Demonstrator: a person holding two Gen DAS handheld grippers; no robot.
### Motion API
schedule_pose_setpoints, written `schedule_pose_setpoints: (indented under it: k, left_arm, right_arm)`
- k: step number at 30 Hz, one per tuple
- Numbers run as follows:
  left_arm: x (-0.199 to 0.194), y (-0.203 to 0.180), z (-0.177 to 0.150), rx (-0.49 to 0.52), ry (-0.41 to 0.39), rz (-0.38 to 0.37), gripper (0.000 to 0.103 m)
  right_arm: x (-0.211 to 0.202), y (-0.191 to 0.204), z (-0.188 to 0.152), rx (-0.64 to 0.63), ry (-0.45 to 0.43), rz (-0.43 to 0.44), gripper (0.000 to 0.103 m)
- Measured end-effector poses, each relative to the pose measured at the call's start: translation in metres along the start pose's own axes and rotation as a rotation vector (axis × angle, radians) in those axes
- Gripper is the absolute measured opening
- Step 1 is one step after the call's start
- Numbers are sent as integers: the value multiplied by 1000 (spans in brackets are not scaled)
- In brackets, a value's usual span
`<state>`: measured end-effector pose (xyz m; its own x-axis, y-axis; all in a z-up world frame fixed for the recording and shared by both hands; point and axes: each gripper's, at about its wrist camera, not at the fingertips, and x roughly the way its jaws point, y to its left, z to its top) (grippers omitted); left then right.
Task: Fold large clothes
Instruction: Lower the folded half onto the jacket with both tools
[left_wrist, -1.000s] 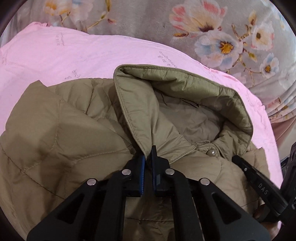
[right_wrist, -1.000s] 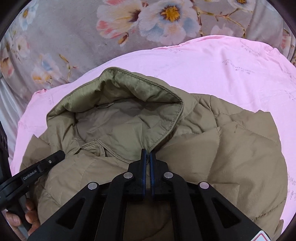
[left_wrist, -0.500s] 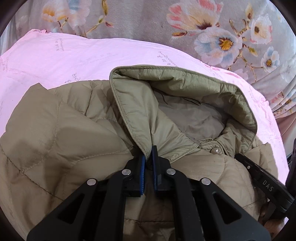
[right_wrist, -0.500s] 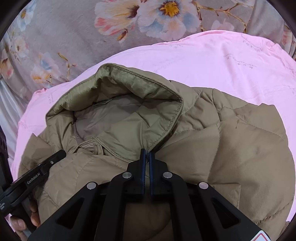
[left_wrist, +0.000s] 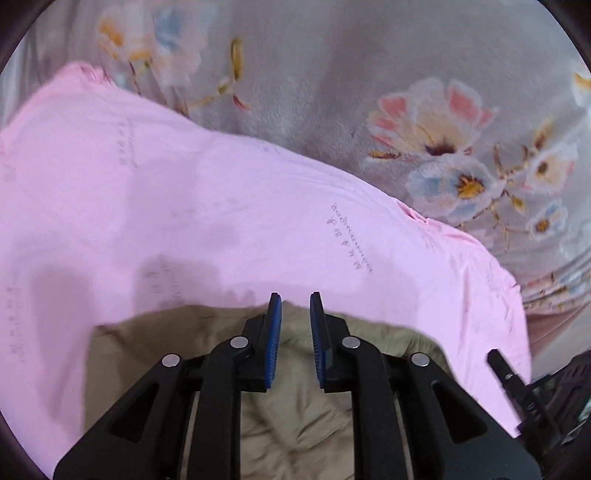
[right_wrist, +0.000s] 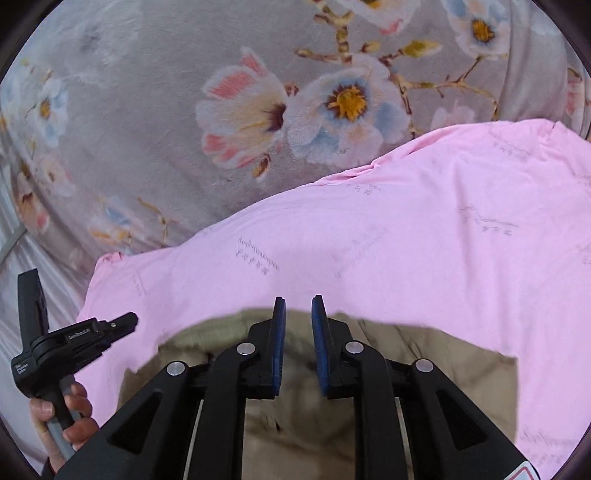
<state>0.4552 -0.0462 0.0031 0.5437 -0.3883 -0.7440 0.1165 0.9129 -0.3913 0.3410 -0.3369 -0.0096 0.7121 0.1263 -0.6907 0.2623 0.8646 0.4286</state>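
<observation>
Left gripper (left_wrist: 295, 306): fingers spread, blue pads facing each other across a clear gap, nothing between them. The tips sit over the far edge of the olive quilted jacket (left_wrist: 295, 417), which fills the lower centre of the left wrist view beneath the gripper body.

Right gripper (right_wrist: 298, 308): fingers likewise spread, gap empty. The tips are over the jacket's (right_wrist: 306, 417) far edge here too.

The jacket lies on a pink sheet (left_wrist: 184, 206) printed with small grey lettering. The sheet surrounds the jacket on the far side, left and right in both views. Jacket surface blurred in both frames; quilting seams are faintly visible, and I cannot tell from these views how it is folded or which part is uppermost.

Beyond the pink sheet is a grey floral blanket (right_wrist: 258, 110) with pink, white and blue blossoms; it runs across the top of both views.

In the right wrist view the left gripper appears at lower left, over the sheet's left edge, its handle held in the person's left hand (right_wrist: 62, 417). In the left wrist view a black part of the right gripper shows at the lower right edge, beside the sheet's right margin.
</observation>
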Motion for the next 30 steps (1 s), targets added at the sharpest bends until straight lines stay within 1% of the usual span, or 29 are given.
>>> schedule_pose_setpoints:
  k: [2,4,5,6,8,9,10,11,13,14,17,18,20,22,24,26,30]
  left_arm:
    - [33,3,6,-40,74,-13,15]
    - [55,8,-5,-61,129,5,14]
    - [63,9,-12,-66,155,-7,14]
    - [64,10,-23,-53,166,-21,14]
    - [57,6,-41,15,153,-16,13]
    - [53,5,-51,56,143,-11,14]
    - [50,5,-59,85,139,2,13]
    - [50,6,-71,115,141,15,14]
    - [52,11,-83,141,131,24,12]
    - [54,14,-86,149,121,28,11]
    - [54,20,-93,144,84,19,9]
    - [54,19,-97,155,66,27,9]
    - [53,12,-102,202,32,63,9]
    - [55,2,-108,257,2,118,9]
    - [57,-2,-110,283,-13,149,9]
    - [57,-3,-110,290,-16,157,9]
    - [58,-3,-110,298,-18,166,8]
  right_arm:
    - [25,-3,5,31,31,5,17]
    - [49,-6,2,28,74,-16,17]
    - [62,-7,-4,10,114,-34,18]
    - [67,-7,-10,-9,141,-43,18]
    - [68,-7,-26,-65,175,-43,18]
    - [63,-7,-35,-102,170,-57,17]
    - [60,-7,-42,-129,166,-77,13]
    - [57,-9,-50,-163,161,-105,12]
    - [53,-13,-60,-201,153,-141,10]
    - [51,-15,-65,-209,146,-161,10]
    - [50,-23,-72,-205,144,-171,10]
    - [51,-24,-73,-207,142,-173,10]
    - [54,-21,-75,-225,137,-198,10]
    - [57,-16,-76,-249,132,-227,10]
    - [61,-12,-75,-267,132,-250,10]
    - [63,-10,-75,-279,135,-264,10]
    - [64,-11,-74,-277,140,-260,10]
